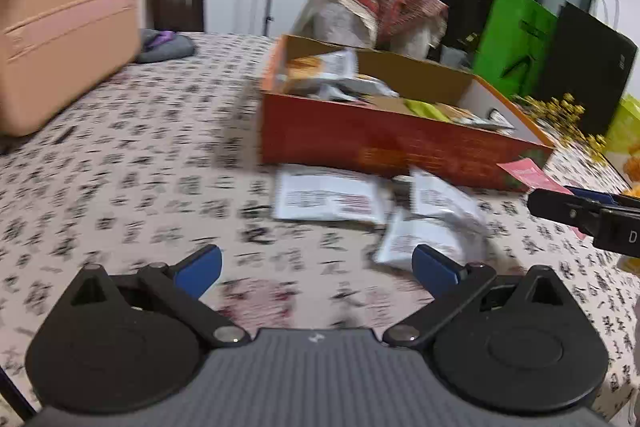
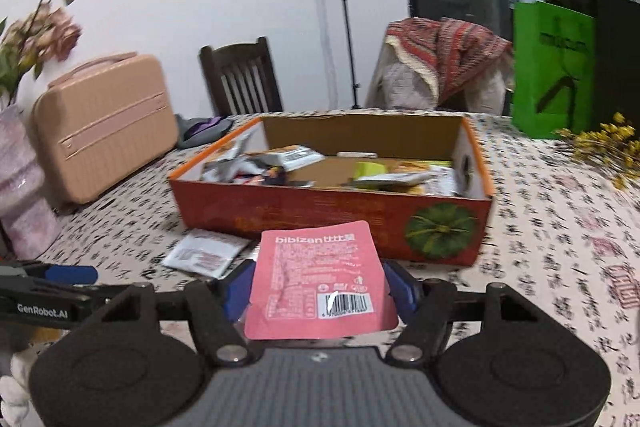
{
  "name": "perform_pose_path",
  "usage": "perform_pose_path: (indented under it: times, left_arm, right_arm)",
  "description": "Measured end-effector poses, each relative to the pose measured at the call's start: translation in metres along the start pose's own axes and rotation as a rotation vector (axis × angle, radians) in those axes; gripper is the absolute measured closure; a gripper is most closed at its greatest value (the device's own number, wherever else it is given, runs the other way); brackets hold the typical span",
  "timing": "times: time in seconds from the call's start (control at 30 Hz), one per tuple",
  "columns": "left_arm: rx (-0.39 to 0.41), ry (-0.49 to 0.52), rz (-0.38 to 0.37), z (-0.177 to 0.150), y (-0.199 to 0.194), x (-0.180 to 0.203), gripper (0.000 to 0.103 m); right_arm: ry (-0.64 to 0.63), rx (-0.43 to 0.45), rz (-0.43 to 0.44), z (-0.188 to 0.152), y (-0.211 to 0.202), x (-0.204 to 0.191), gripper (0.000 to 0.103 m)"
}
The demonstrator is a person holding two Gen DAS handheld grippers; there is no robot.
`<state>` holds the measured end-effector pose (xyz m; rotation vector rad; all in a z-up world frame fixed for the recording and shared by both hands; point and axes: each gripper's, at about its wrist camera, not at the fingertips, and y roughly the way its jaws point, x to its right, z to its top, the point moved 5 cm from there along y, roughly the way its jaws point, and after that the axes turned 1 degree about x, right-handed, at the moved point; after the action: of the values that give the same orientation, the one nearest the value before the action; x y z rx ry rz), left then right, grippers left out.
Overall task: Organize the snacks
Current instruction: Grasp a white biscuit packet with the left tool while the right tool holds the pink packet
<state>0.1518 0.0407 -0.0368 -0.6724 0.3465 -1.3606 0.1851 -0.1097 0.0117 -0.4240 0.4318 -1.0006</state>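
An open orange-red cardboard box point(image 2: 328, 215) stands on the table with several snack packets inside. My right gripper point(image 2: 318, 287) is shut on a pink snack packet point(image 2: 316, 279), held upright just in front of the box's near wall. That packet point(image 1: 528, 175) and the right gripper point(image 1: 588, 215) also show at the right edge of the left wrist view. My left gripper point(image 1: 316, 267) is open with nothing between its blue pads. It hovers over the tablecloth, short of white snack packets point(image 1: 332, 195) lying before the box point(image 1: 384, 143).
A pink hard case point(image 2: 104, 127) stands at the left on the calligraphy tablecloth point(image 1: 140, 155). Green point(image 2: 556, 71) and black bags, yellow flowers point(image 2: 604, 143) and a draped chair point(image 2: 444, 63) are behind and right of the box. A flower vase point(image 2: 20, 179) stands far left.
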Motion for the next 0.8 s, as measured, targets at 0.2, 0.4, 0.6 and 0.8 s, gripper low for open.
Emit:
perform_pose_path:
  times: [0.2,0.4,0.6,0.8]
  left_arm:
    - [-0.049,0.081,-0.055,0.004,0.027,0.042,0.0]
    - [-0.09,0.147,-0.068,0.004,0.05,0.072,0.0]
    - [-0.102,0.165,-0.024,0.0,0.07,0.08,0.0]
    - [-0.083,0.174,0.006,-0.003,0.069,0.084,0.0]
  right_arm:
    - [0.053,0.013,-0.051,-0.008,-0.001,0.031,0.035]
    - [0.117,0.014,-0.083,-0.019,0.006,0.057,0.035]
    - [0.126,0.068,-0.142,-0.021,0.004,0.065,0.035]
    - [0.114,0.074,-0.135,-0.023,0.005,0.064,0.035]
